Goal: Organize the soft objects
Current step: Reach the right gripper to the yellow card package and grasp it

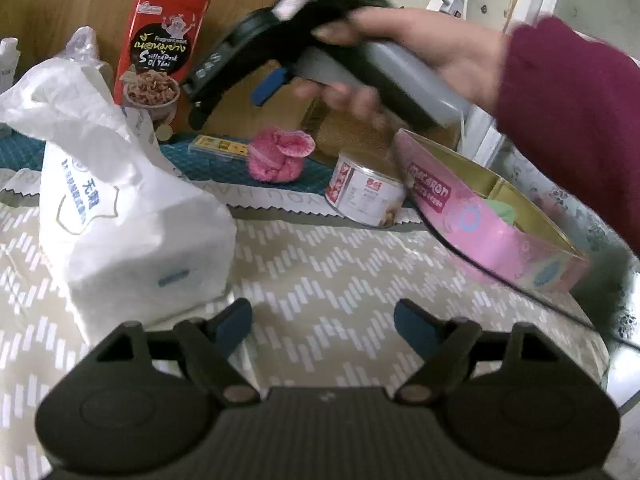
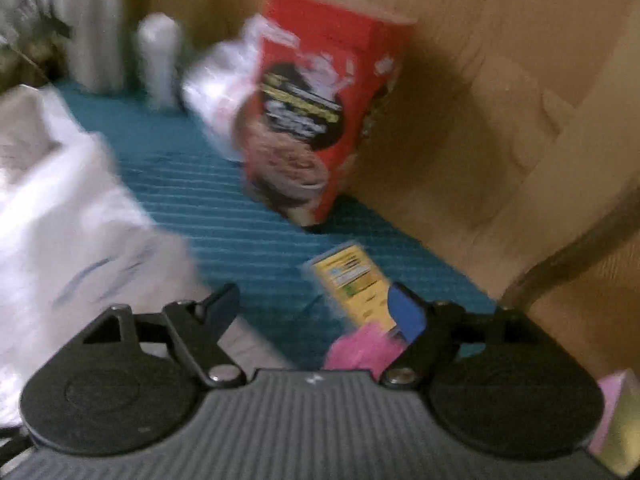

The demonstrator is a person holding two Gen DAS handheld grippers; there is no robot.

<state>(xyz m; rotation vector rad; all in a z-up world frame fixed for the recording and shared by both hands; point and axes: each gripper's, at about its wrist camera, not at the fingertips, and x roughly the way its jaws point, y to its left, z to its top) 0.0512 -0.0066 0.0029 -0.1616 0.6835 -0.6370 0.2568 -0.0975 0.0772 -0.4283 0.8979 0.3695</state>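
1. The left gripper (image 1: 322, 322) hangs low over the bench, its jaws spread wide with nothing between them, only a grey cloth (image 1: 320, 264) with a white chevron pattern beneath.
2. Just left of those jaws stands a crumpled white bag (image 1: 120, 216) with blue print, upright on the cloth.
3. To the right, at the bench's edge, an open pink tin (image 1: 492, 224) lies tilted, its gold inside showing and something green (image 1: 500, 210) in it.
4. Beyond the cloth's zigzag hem a small can (image 1: 364, 194) lies on its side, touching the pink tin's near corner.
5. Behind the can, on a teal ribbed mat (image 1: 208, 166), sits the pink knitted soft thing (image 1: 278, 156), free of both grippers; a slim yellow box (image 1: 218, 146) lies just to its left.
6. Above it, a hand (image 1: 432, 56) in a maroon sleeve holds the right gripper (image 2: 312, 312) in the air. In the blurred right wrist view its jaws stand wide, the pink thing low beside the blue right pad.
7. Farthest back, a red snack box (image 1: 160, 52) stands upright against a wooden wall (image 1: 72, 0); pale bottles (image 2: 160, 60) stand at the mat's far left.
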